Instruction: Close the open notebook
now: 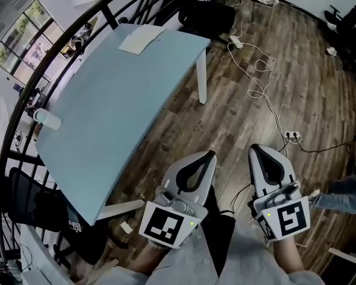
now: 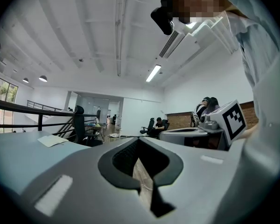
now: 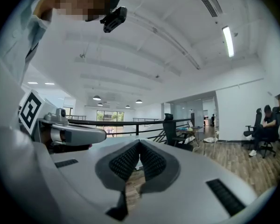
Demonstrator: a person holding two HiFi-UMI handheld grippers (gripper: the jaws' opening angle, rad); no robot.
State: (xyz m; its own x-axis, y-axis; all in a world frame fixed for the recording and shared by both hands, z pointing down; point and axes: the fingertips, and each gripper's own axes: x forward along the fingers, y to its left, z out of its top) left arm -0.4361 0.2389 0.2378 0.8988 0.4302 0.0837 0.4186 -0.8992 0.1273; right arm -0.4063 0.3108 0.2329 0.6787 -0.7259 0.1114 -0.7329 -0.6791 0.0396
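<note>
View from my head, looking steeply down. I hold a two-jaw tool in each hand, low and close to my body, both pointing out roughly level over a dark wooden floor (image 1: 296,64).

My left gripper (image 1: 209,155) is closed. In its own view the two black-padded jaws meet at their tips, with only a small hollow behind them, and through that hollow I see floorboards. Nothing is between the jaws and they touch nothing.

My right gripper (image 1: 256,149) is closed too. Its ribbed pads come together at the tips, again with only floor showing through the gap behind. It holds nothing. The two tools sit side by side, near each other but not touching, each with its black-and-white marker cube at the end nearest me.

The notebook (image 1: 141,40) lies flat on the far end of a pale blue table (image 1: 124,117), up and to the left in the head view, well apart from both tools. It appears as a pale rectangle; I cannot tell from here whether its pages lie open. A white cylinder (image 1: 47,119) lies on the table's left edge. White cables (image 1: 261,82) trail across the floor beyond the table.
</note>
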